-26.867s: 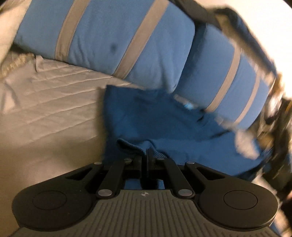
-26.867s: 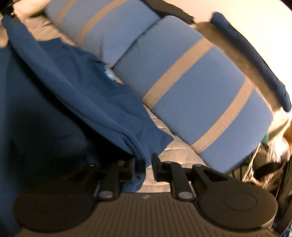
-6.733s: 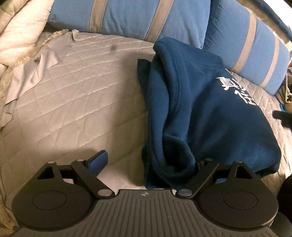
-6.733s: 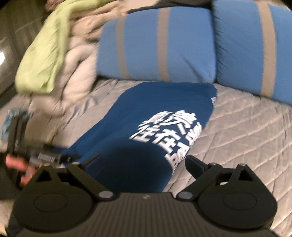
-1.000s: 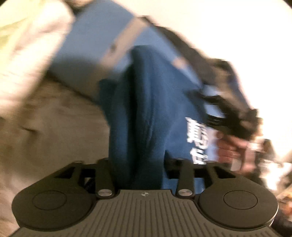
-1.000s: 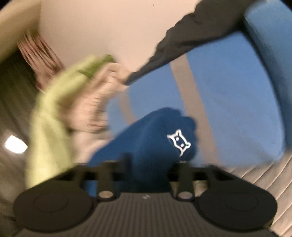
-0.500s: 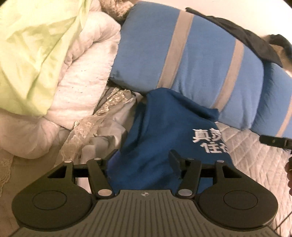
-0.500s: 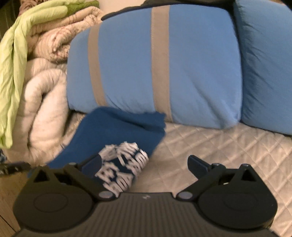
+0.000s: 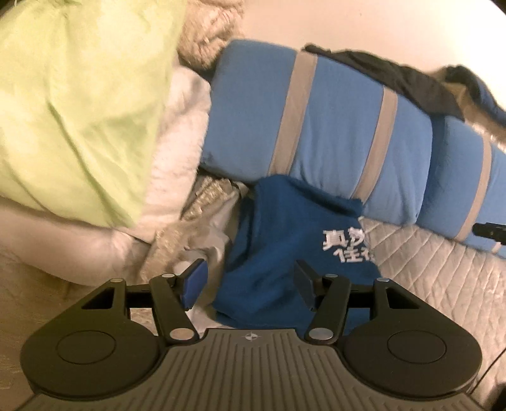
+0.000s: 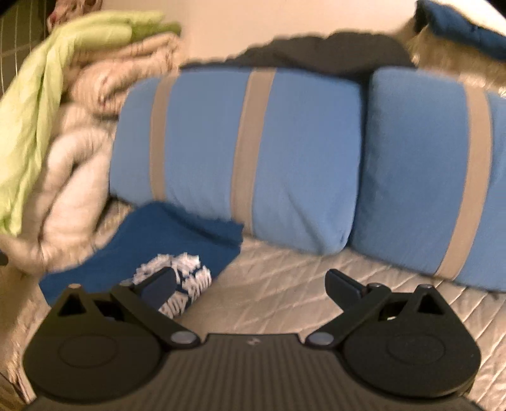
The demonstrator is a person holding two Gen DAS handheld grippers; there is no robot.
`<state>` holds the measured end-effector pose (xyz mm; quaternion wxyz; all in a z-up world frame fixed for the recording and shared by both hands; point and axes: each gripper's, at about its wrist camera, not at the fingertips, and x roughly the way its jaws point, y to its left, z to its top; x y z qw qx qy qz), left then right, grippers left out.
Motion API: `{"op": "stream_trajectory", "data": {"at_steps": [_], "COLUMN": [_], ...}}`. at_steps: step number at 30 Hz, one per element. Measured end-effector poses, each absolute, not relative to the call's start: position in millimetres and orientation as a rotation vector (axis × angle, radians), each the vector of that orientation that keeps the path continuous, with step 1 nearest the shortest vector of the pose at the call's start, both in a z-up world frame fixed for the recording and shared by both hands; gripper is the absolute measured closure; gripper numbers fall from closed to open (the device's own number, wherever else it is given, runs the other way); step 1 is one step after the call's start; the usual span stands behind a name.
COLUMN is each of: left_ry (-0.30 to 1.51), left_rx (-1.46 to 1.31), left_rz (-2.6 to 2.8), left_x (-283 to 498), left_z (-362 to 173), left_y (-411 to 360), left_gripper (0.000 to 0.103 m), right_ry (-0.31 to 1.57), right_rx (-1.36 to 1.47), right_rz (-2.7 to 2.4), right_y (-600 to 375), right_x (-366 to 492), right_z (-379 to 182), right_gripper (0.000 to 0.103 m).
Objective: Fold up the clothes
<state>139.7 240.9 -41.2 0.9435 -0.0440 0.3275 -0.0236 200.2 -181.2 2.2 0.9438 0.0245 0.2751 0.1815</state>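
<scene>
two blue pillows [image 10: 240, 151] with grey stripes lean along the back of a bed [image 10: 284, 284] covered in a pale quilted spread, below a plain light wall [image 10: 221, 28].

left to right, left wrist view: one lime-green sheet [image 9: 79, 104] draped over a heap of white and beige bedding [image 9: 180, 136]; a bit of lace-edged cloth [image 9: 205, 196] at the foot of the heap; then one folded dark blue top [image 9: 284, 237] with white characters printed on it, lying flat on the quilt, its far edge against the left pillow and its left edge beside the heap. a dark garment [image 9: 395, 76] lies on top of the pillows, and further right another blue cloth [image 9: 487, 101] sits up there. at the far right edge a black part of the other tool [image 9: 490, 230] just shows.

left gripper [image 9: 249, 284]: fingers parted, nothing pinched; the near end of the top lies below and between them, whether touching them i cannot tell.

right gripper [image 10: 249, 284]: fingers spread wide, nothing held; top sits at the lower left, partly behind the left finger, bare quilt between the fingers. right view is blurred.

count: pillows 2, folded top 1, green sheet 1, grippers 2.
</scene>
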Motion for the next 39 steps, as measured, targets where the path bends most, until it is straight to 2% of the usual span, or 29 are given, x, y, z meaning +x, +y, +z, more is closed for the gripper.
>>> {"op": "stream_trajectory", "data": {"at_steps": [5,7,10,19,29,39], "left_ry": [0.636,0.622,0.616,0.513,0.422,0.414], "left_rx": [-0.100,-0.096,-0.096,-0.154,-0.171,-0.103], "left_rz": [-0.026,-0.015,-0.006,-0.039,-0.091,-0.150], "left_x": [117.2,107.4,94.9,48.5,10.1,-23.9], "left_z": [-1.9,13.8,37.2,100.8,114.2,120.2], "left_y": [254.9,258.6,262.5,265.0,250.4,230.0], "left_gripper": [0.041,0.036,0.034,0.028,0.028,0.028], "right_ry": [0.500,0.477,0.446,0.359,0.278,0.271], "right_rx": [0.089,0.102,0.111,0.013,0.017,-0.021], "right_rz": [0.380,0.401,0.403,0.329,0.128,-0.064], "right_y": [-210.3,-225.7,-251.5,-351.1,-491.4,-591.5], "right_x": [185.0,176.2,161.9,96.7,3.8,-93.8], "right_z": [49.4,68.8,95.0,155.1,179.6,190.1], "right_gripper": [0.000,0.000,0.000,0.000,0.000,0.000]}}
